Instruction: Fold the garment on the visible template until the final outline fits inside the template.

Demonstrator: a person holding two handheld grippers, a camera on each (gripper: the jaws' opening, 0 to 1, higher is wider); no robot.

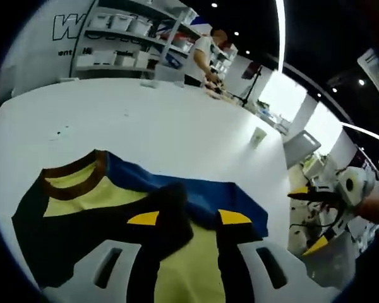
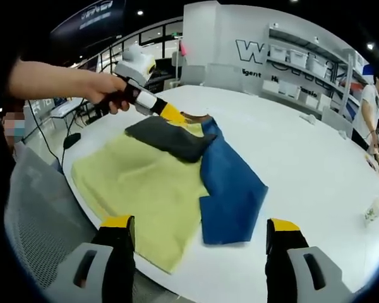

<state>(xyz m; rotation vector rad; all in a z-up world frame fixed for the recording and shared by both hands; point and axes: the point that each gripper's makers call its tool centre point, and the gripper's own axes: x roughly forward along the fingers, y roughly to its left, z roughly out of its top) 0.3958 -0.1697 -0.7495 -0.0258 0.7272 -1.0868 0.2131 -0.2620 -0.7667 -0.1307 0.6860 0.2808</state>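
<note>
The garment lies flat on the white table [image 2: 316, 170], with a yellow body [image 2: 145, 183], a blue part [image 2: 230, 183] folded alongside it, and a black sleeve [image 2: 170, 136] laid across the top. Its brown collar [image 1: 72, 173] sits at the far end. My left gripper [image 1: 188, 218] is open, its yellow-tipped jaws set wide over the black sleeve [image 1: 167, 218] and yellow cloth. From the right gripper view, that left gripper [image 2: 170, 115] touches the sleeve near the collar, held by a hand [image 2: 104, 88]. My right gripper [image 2: 200, 223] hangs open over the garment's near edge, holding nothing.
A white cup [image 1: 258, 136] stands further along the table. A person [image 1: 205, 53] works at its far side, in front of shelves with white bins [image 1: 123, 25]. A grey mesh chair [image 2: 31, 214] stands beside the curved table edge, close to the garment.
</note>
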